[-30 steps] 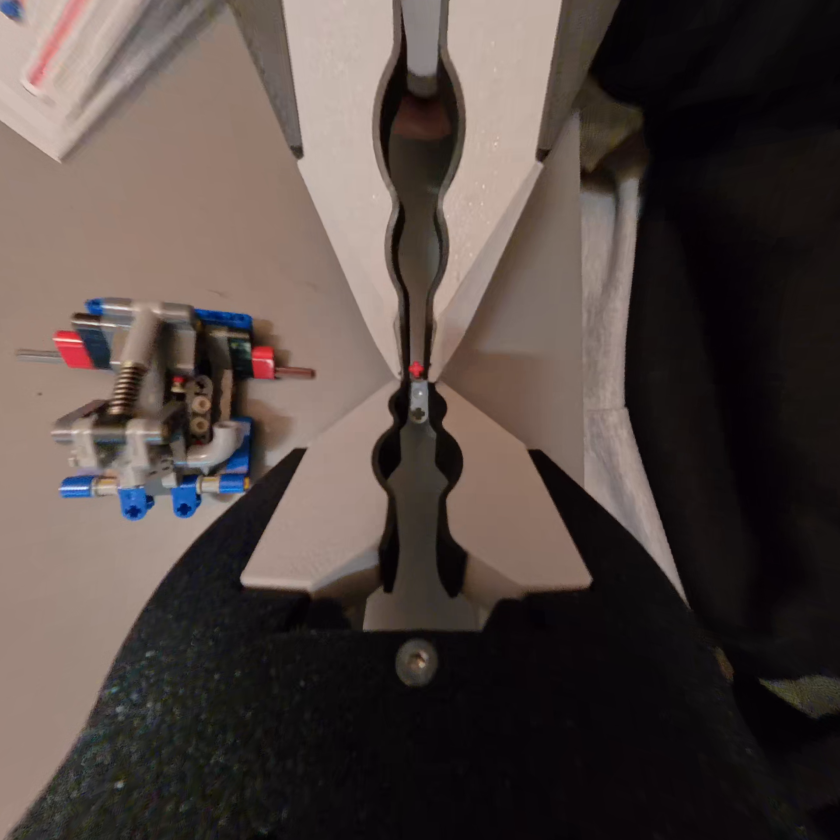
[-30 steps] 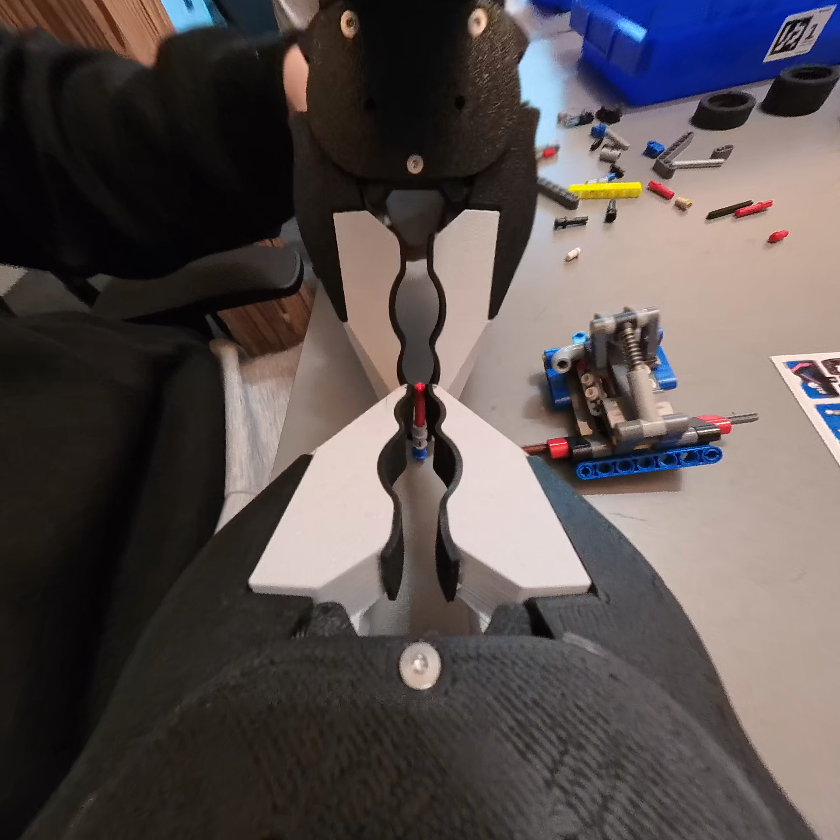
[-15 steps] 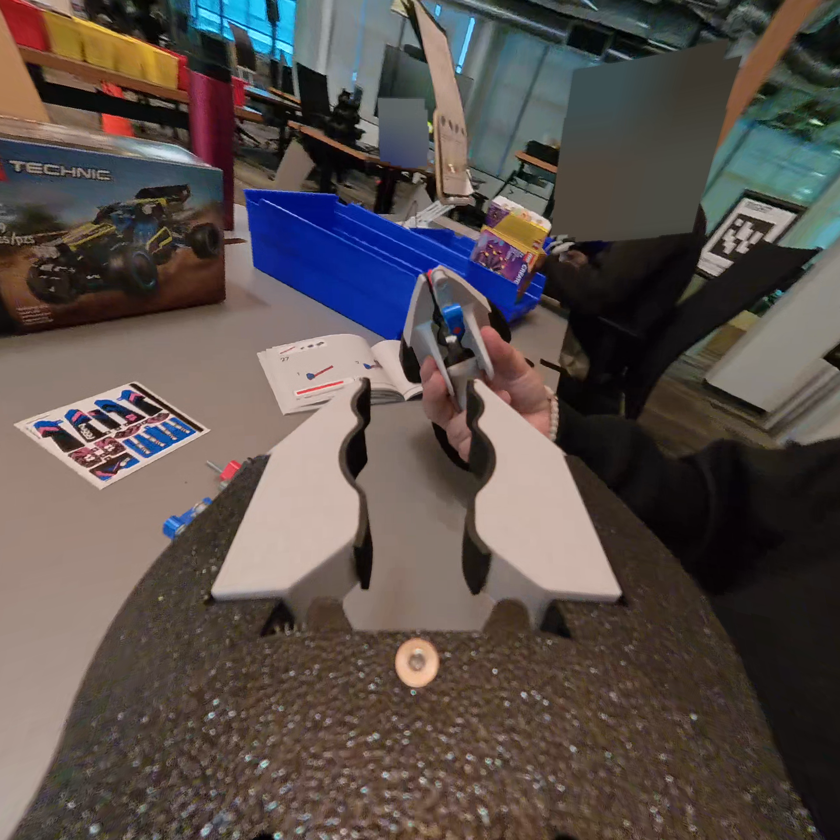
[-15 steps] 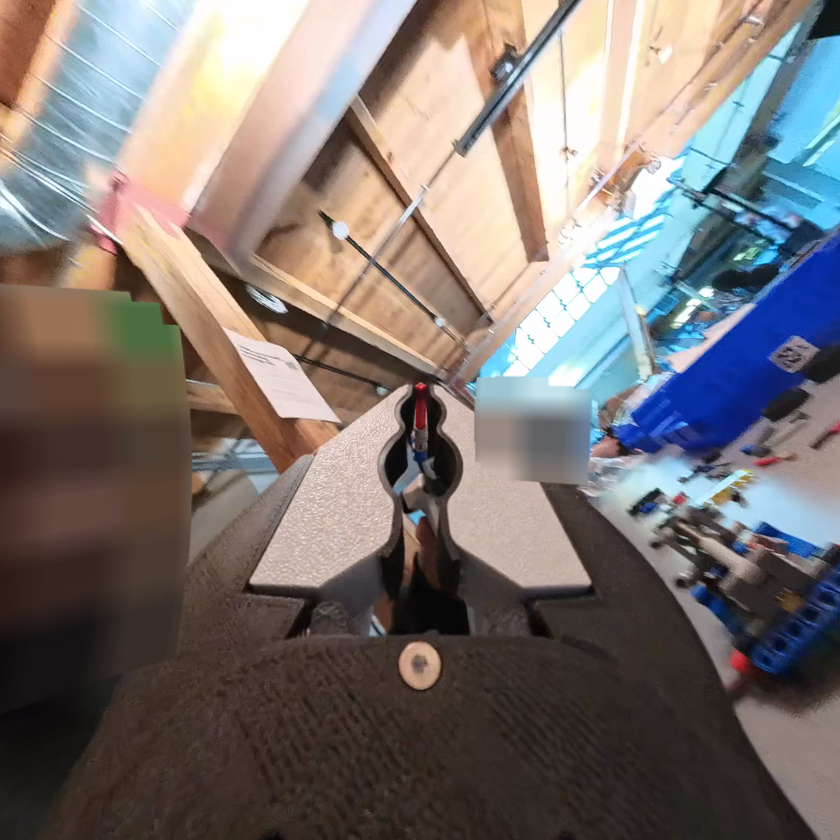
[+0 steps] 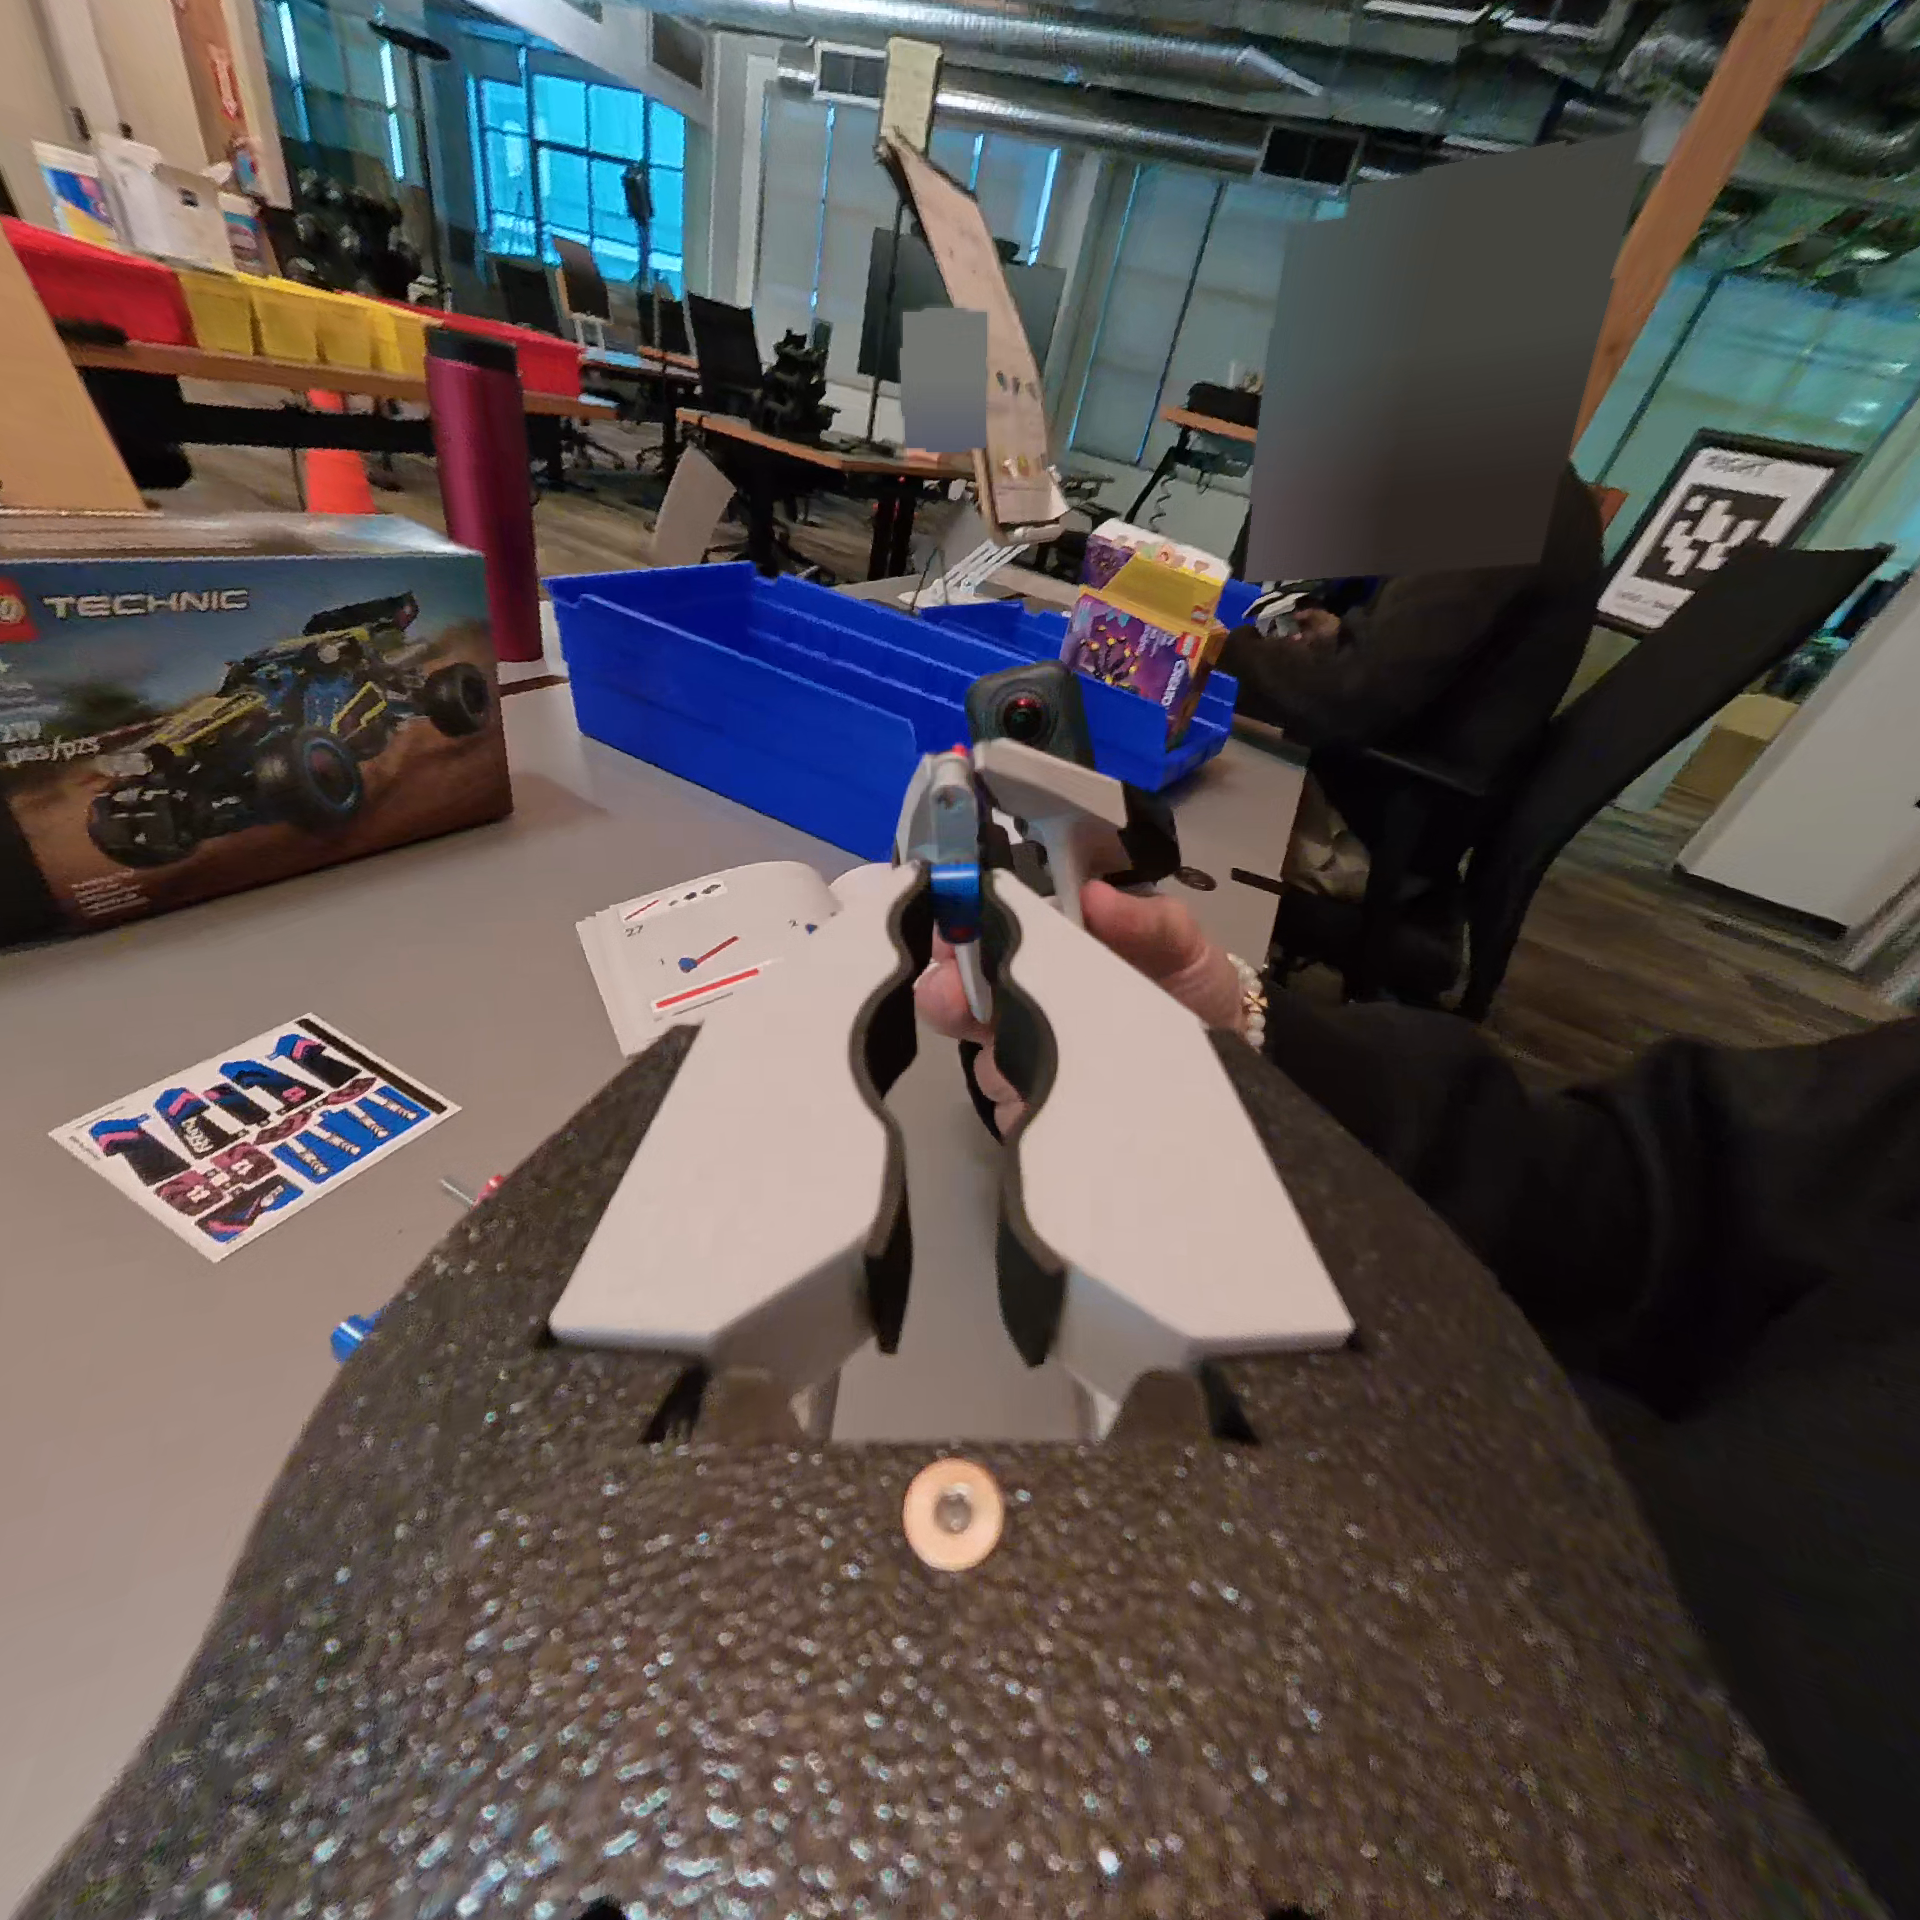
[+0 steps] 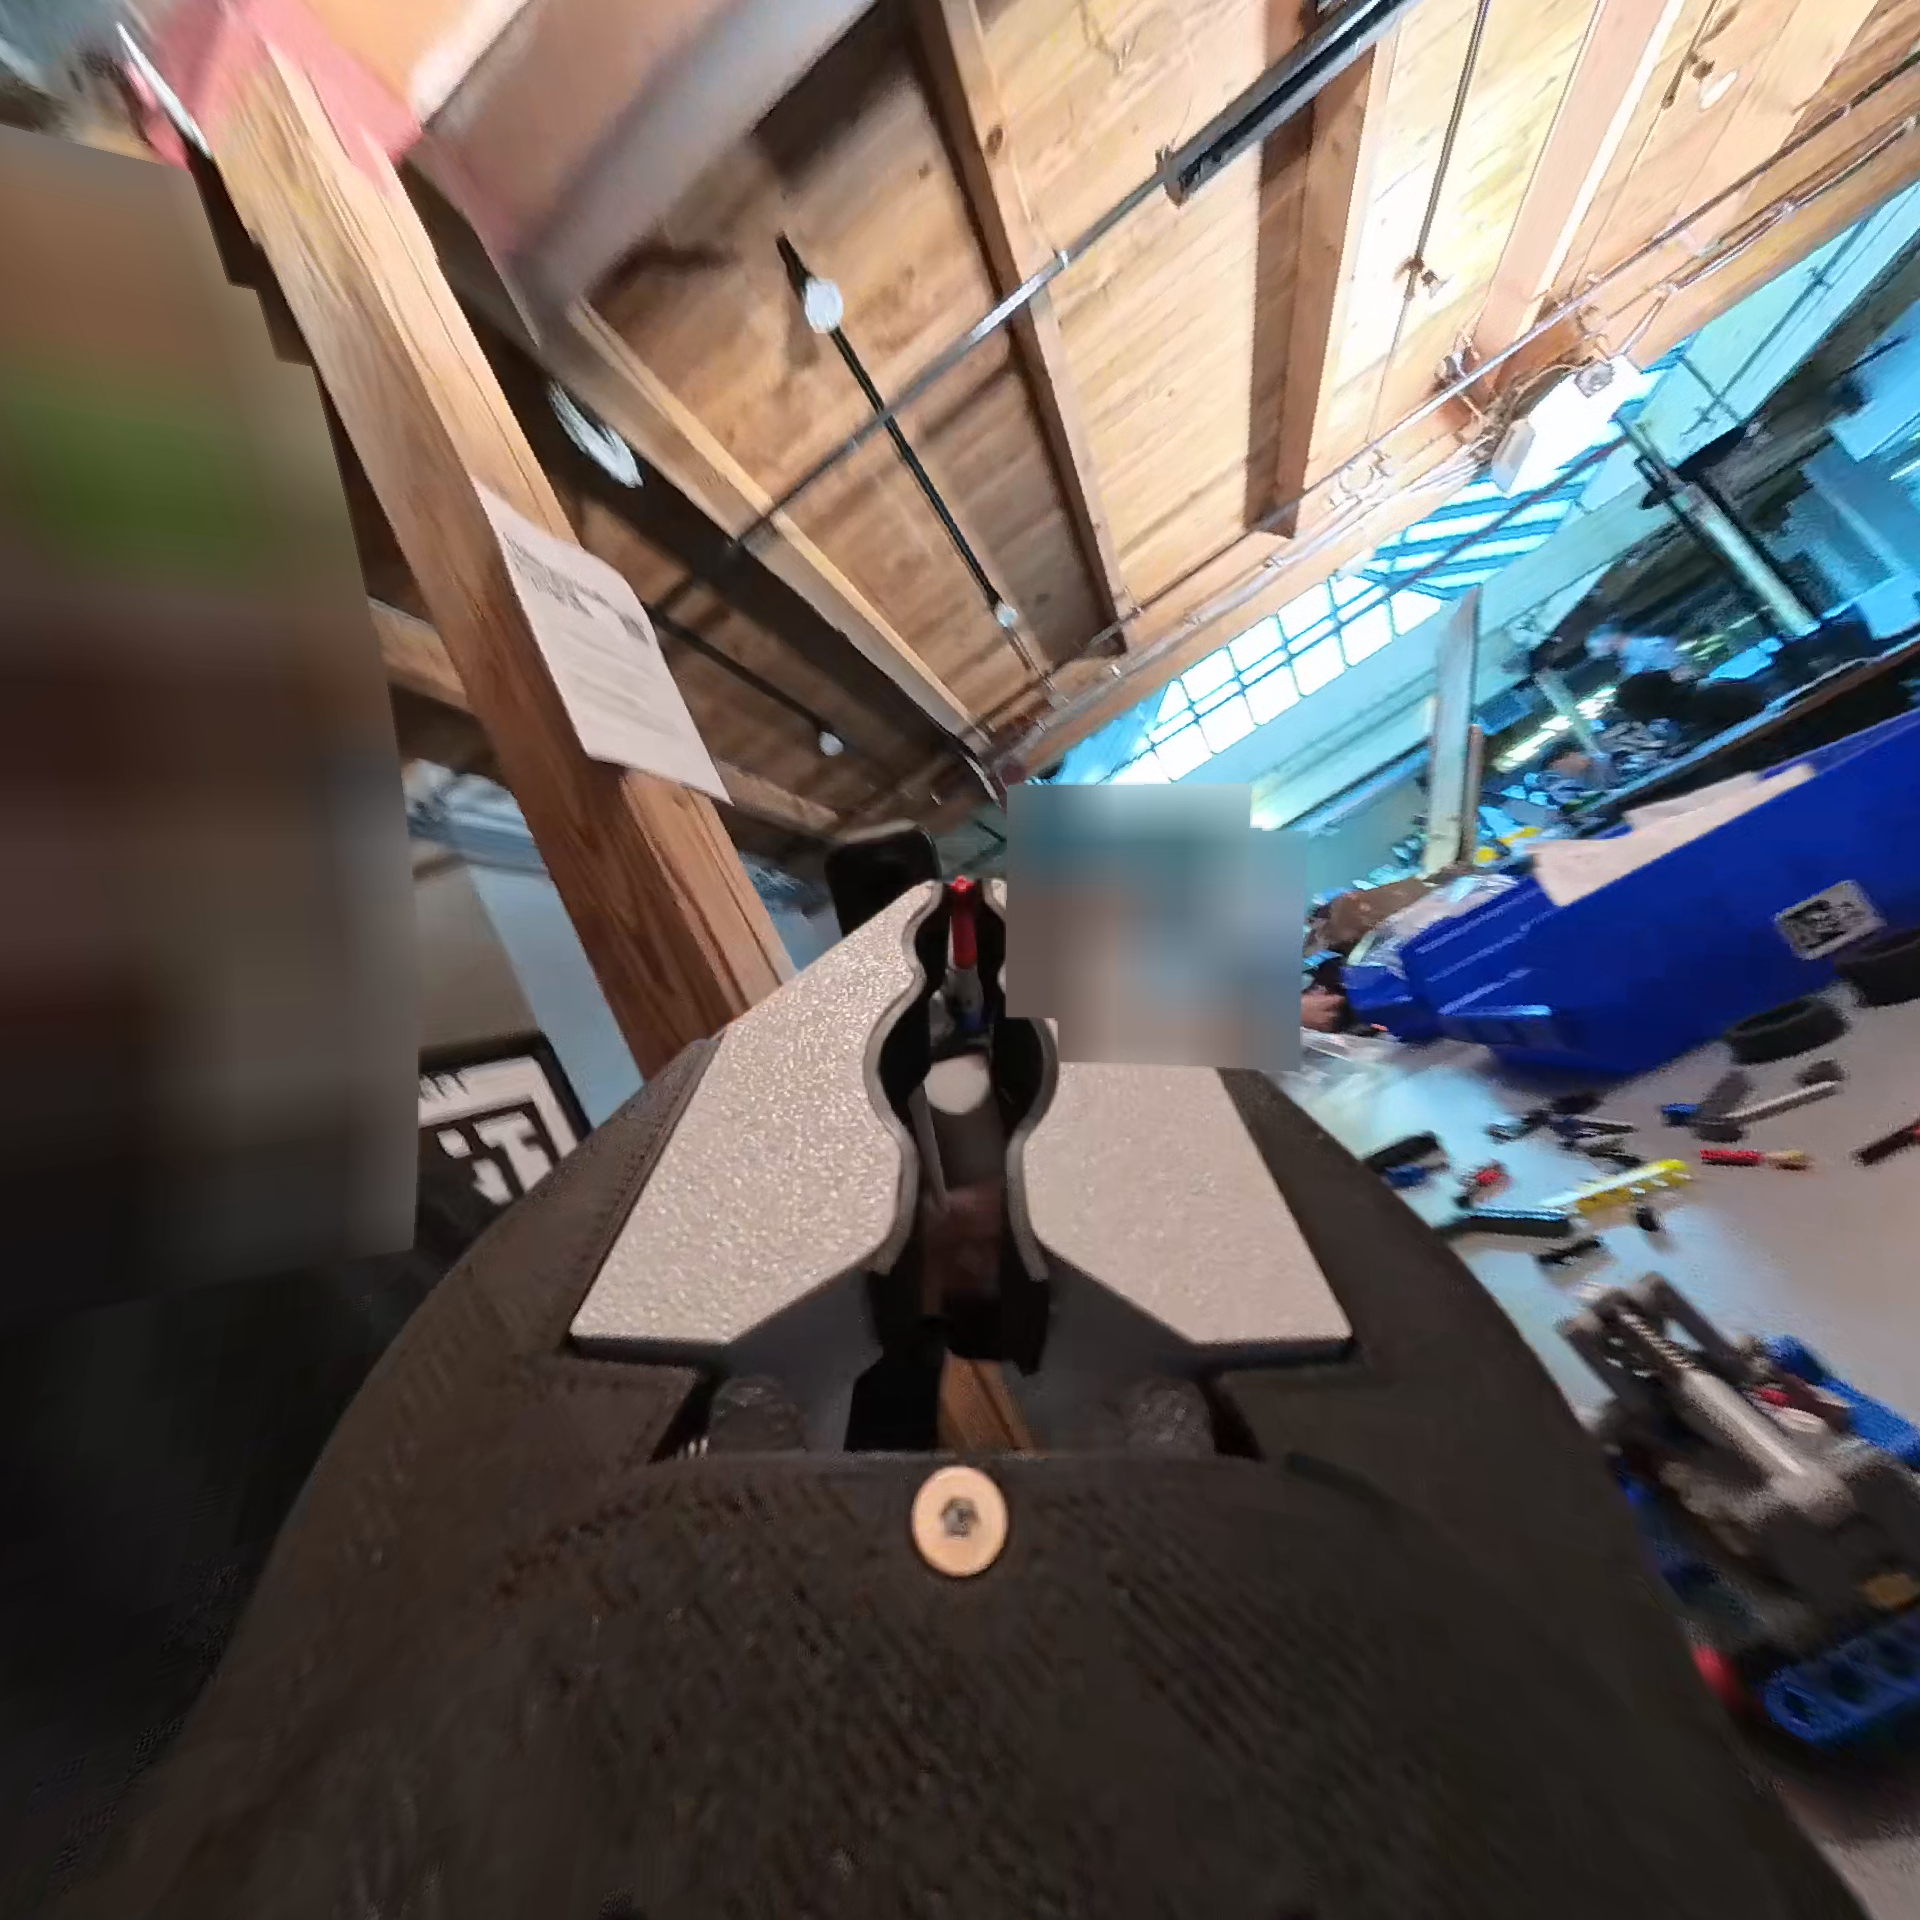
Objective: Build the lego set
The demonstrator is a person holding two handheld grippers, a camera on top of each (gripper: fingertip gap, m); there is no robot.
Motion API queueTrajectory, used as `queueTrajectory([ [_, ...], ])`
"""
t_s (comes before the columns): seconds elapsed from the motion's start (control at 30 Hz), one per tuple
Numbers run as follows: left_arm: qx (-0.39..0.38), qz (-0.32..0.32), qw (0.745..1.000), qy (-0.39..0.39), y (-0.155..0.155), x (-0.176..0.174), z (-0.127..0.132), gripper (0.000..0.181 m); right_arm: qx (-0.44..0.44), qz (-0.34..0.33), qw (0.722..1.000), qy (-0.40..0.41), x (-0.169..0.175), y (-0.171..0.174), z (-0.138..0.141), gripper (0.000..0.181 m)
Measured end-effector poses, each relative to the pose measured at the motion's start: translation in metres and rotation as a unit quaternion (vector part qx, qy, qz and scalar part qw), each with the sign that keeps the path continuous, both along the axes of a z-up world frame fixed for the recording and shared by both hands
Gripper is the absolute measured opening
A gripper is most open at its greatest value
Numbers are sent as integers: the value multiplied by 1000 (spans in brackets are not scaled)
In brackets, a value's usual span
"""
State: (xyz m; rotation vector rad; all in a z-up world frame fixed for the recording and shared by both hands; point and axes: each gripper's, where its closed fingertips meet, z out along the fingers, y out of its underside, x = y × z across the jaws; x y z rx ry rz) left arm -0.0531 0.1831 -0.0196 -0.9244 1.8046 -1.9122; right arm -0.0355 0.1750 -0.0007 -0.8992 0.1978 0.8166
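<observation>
A small pin assembly (image 5: 954,899) with a red tip, a grey middle and a blue end is held up in the air. My right gripper (image 6: 961,906) is shut on it, and its red end (image 6: 964,930) sticks out at the fingertips. In the left wrist view the right gripper (image 5: 961,774) faces me, held in a hand (image 5: 1143,935). My left gripper (image 5: 954,888) has its fingertips closed on the blue end. The half-built chassis (image 6: 1745,1475) lies blurred on the grey table at the lower right.
The set's box (image 5: 239,717), a sticker sheet (image 5: 249,1132), an open booklet (image 5: 707,935) and blue bins (image 5: 748,675) are on the table. Loose parts (image 6: 1621,1164) and tyres (image 6: 1787,1029) lie beyond the chassis. A seated person in black (image 5: 1455,727) is at the right.
Both grippers swung up from the table to mid-air. My left gripper let go and opened, then closed again on the blue end. The right stayed shut on the assembly.
</observation>
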Motion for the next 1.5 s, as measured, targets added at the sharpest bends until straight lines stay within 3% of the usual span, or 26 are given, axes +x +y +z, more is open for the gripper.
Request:
queueTrajectory([
  [0.03, 1, -7, 1000, -2, 4, -1, -1, 4, -17, -8, 999, -26, -3, 2, -3, 2],
  [0.17, 51, -52, 997, -3, 13, -10, -17, 4, -109, -23, 984, -139, -14, 10, -23, 3],
  [0.27, 83, -85, 993, -10, 22, -16, -25, 5, -176, -34, 957, -230, -23, 18, -38, 3],
  [0.43, 115, -105, 988, -7, 44, -10, -41, 4, -249, -49, 916, -312, -23, 37, -61, 3],
  [0.5, 154, -97, 983, -15, 61, -4, -55, 4, -298, -66, 886, -349, -11, 43, -81, 0],
  [0.63, 206, -96, 974, -17, 97, 2, -75, 4, -393, -107, 815, -412, 23, 49, -117, 18],
  [0.8, 197, -96, 976, 14, 124, 16, -94, 4, -439, -80, 767, -462, 43, 65, -144, 25],
  [1.0, 187, -126, 973, 46, 124, 28, -114, 4, -475, 4, 731, -491, 47, 82, -169, 45],
  [1.17, 187, -142, 971, 47, 118, 39, -122, 4, -471, 63, 725, -499, 41, 88, -174, 31],
  [1.33, 200, -145, 968, 30, 119, 45, -120, 4, -468, 52, 736, -486, 44, 94, -166, 37],
  [1.5, 161, -145, 976, 36, 118, 49, -117, 4, -479, 23, 748, -459, 43, 95, -159, 39],
])
